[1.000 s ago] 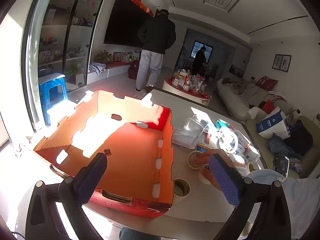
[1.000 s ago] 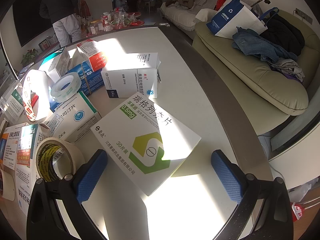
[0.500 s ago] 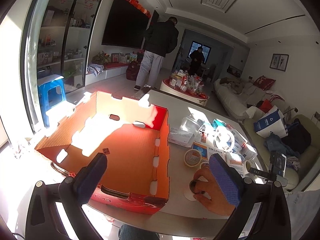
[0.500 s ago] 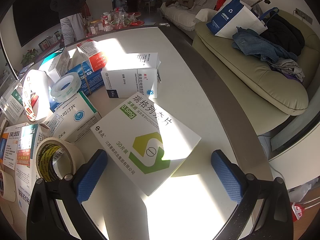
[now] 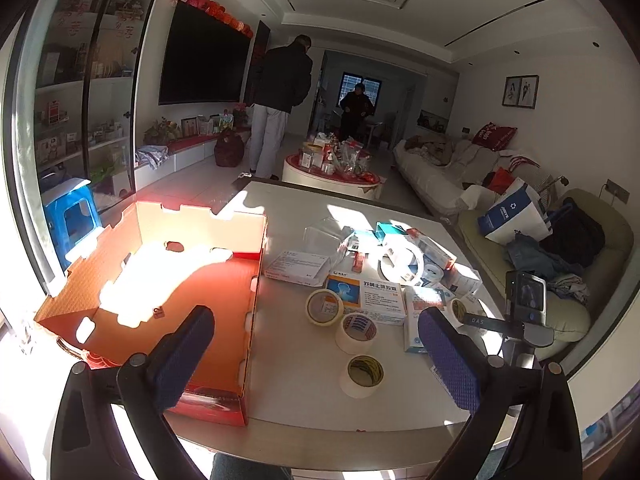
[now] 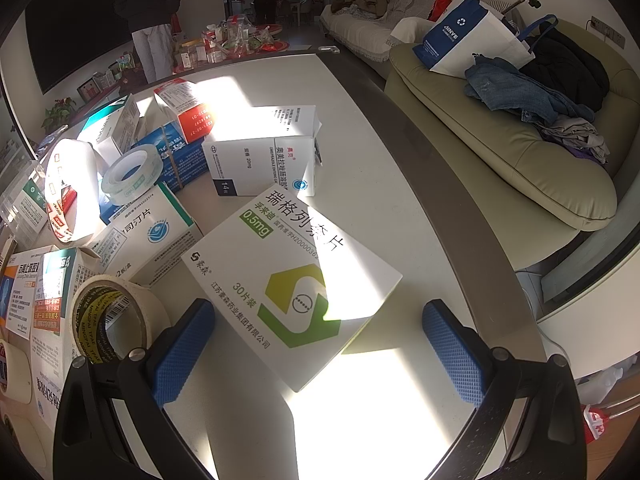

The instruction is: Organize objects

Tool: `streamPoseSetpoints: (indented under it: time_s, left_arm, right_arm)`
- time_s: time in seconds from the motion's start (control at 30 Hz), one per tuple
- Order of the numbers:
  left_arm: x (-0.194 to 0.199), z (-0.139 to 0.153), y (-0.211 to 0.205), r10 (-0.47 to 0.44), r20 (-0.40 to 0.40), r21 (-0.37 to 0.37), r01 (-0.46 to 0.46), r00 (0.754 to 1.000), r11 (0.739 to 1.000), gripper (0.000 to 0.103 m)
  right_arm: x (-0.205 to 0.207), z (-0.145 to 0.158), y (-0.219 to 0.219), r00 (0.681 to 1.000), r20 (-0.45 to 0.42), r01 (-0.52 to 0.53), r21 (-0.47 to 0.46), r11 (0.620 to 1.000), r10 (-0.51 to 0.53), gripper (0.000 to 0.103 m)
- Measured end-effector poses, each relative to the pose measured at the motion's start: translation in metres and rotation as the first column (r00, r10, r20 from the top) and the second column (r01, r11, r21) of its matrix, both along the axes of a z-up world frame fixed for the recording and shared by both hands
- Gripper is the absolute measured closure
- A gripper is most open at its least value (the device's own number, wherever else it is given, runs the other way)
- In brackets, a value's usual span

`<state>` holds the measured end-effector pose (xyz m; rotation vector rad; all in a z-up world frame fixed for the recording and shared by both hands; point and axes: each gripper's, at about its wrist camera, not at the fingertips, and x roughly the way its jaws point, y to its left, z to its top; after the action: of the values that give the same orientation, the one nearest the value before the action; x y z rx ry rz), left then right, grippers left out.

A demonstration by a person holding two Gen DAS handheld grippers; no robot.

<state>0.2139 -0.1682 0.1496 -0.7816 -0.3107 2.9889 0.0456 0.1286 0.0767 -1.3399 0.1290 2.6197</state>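
An empty orange cardboard tray (image 5: 160, 280) sits on the left of the white table (image 5: 304, 376). Right of it lie three tape rolls (image 5: 362, 374) and a heap of medicine boxes (image 5: 380, 298). My left gripper (image 5: 316, 356) hovers open above the table's near edge, holding nothing. My right gripper (image 6: 320, 344) is open and low over a white medicine box with a green logo (image 6: 288, 284), its fingers standing either side of the box's near end. A masking tape roll (image 6: 110, 322) sits by the right gripper's left finger. A clear tape roll (image 6: 130, 176) rests on other boxes.
A sofa (image 6: 508, 140) with clothes and a blue-white bag runs along the table's right side. Two people (image 5: 280, 100) stand far back by a low round table. A blue stool (image 5: 72, 216) is left of the tray. The right gripper's body (image 5: 524, 304) shows in the left wrist view.
The left wrist view has pulled back and swung right. A hand that was at the tape rolls has left the view. The right gripper has stayed put.
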Motion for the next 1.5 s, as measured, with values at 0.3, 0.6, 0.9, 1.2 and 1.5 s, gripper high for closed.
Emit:
streamPoseSetpoints:
  time_s: [0.3, 0.6, 0.9, 1.2, 1.5]
  left_arm:
    - [0.005, 0.007, 0.028, -0.066, 0.009, -0.047, 0.067, 0.998, 0.997, 0.000]
    - [0.005, 0.005, 0.031, -0.063, 0.024, -0.050, 0.064, 0.998, 0.997, 0.000]
    - [0.007, 0.006, 0.031, -0.063, 0.025, -0.052, 0.064, 0.998, 0.997, 0.000]
    - [0.007, 0.007, 0.035, -0.072, 0.019, -0.059, 0.073, 0.997, 0.996, 0.000]
    - [0.008, 0.011, 0.035, -0.073, 0.004, -0.046, 0.074, 0.997, 0.996, 0.000]
  right_arm:
    - [0.000, 0.000, 0.000, 1.000, 0.000, 0.000, 0.000, 1.000, 0.000, 0.000]
    - [0.001, 0.000, 0.000, 1.000, 0.000, 0.000, 0.000, 1.000, 0.000, 0.000]
    - [0.000, 0.000, 0.000, 1.000, 0.000, 0.000, 0.000, 1.000, 0.000, 0.000]
    - [0.000, 0.000, 0.000, 1.000, 0.000, 0.000, 0.000, 1.000, 0.000, 0.000]
    - [-0.001, 0.000, 0.000, 1.000, 0.000, -0.001, 0.000, 1.000, 0.001, 0.000]
